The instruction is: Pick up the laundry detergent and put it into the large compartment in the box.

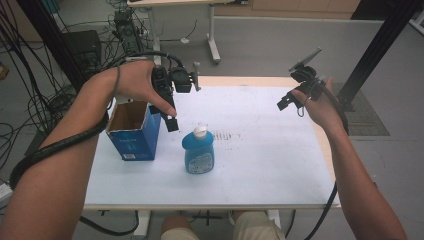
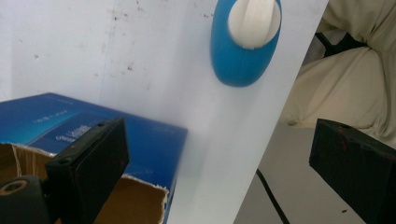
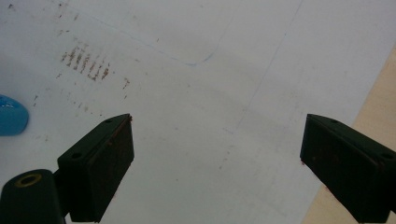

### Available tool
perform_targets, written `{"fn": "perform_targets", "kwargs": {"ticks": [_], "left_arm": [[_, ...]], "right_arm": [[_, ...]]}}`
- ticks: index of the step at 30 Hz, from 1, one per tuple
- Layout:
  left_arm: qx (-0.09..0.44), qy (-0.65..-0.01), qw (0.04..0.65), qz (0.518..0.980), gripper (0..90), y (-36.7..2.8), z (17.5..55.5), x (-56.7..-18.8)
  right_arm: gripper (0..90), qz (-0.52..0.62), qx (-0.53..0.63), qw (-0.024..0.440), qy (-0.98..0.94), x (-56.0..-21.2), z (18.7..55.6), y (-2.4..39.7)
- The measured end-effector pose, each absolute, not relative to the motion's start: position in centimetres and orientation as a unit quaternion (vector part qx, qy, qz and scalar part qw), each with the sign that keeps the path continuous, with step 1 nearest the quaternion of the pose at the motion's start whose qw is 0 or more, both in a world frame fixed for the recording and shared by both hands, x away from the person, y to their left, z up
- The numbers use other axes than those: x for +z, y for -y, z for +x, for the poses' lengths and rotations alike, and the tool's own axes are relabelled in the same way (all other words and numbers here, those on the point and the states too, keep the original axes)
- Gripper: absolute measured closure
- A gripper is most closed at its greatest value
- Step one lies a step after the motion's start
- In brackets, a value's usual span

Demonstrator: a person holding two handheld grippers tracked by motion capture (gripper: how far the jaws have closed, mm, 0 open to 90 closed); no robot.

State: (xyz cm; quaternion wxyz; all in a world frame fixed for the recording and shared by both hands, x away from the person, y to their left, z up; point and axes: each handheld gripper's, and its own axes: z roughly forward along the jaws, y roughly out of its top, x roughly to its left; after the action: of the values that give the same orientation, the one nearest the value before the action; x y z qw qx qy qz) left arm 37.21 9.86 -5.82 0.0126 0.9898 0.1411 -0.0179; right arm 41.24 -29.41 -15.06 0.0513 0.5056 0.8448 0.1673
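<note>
- Poised above the table (image 1: 280, 165): left gripper (image 1: 170, 117), jaws spread wide and holding nothing, hanging between an open blue box (image 1: 134, 137) and a blue bottle (image 1: 198, 152) with a white cap (image 1: 200, 131).
- Standing upright near the middle of the table, just right of the box and apart from it: the bottle, untouched by either gripper.
- Seen along the left gripper (image 2: 219, 158): the bottle (image 2: 245, 46) ahead near the table edge, the box (image 2: 93, 135) under the near jaw, its cardboard inside showing and torn rim facing up.
- Held up over the far right side of the table, well apart from the bottle: right gripper (image 1: 292, 100), jaws likewise released and empty.
- Along the right gripper (image 3: 215, 158): bare scuffed tabletop, with a sliver of the bottle (image 3: 11, 114) at the left edge.
- Judged as the step in hand: closing in on the bottle with the left gripper, probably for a move into the box.
- Best done by shifting right until the bottle body sits squarely between the jaws, dropping below the cap to the wider body, then closing gently to avoid tipping or squeezing it.
- Worth watching: the near jaw clipping the box rim on the way across.
</note>
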Motion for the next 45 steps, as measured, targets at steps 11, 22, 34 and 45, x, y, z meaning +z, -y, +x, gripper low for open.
{"fn": "perform_targets", "kwargs": {"ticks": [11, 22, 34, 45], "left_arm": [[-0.016, -0.126, 0.020, 0.992, 5.5, -7.5, 37.6, -5.6], [-0.014, -0.116, 0.021, 0.993, 5.4, -5.4, 37.8, -5.7], [-0.017, -0.112, 0.017, 0.993, 5.5, -4.6, 38.0, -5.8], [-0.020, -0.113, 0.015, 0.993, 5.5, -4.6, 37.8, -6.2]], "right_arm": [[9.9, 0.505, 0.171, 0.051, -0.844, -14.9, 41.1, 29.6], [9.8, 0.507, 0.173, 0.051, -0.843, -14.9, 41.0, 30.0], [9.8, 0.508, 0.175, 0.051, -0.842, -14.7, 40.8, 30.3], [9.8, 0.510, 0.176, 0.052, -0.841, -14.7, 40.6, 30.4]]}}
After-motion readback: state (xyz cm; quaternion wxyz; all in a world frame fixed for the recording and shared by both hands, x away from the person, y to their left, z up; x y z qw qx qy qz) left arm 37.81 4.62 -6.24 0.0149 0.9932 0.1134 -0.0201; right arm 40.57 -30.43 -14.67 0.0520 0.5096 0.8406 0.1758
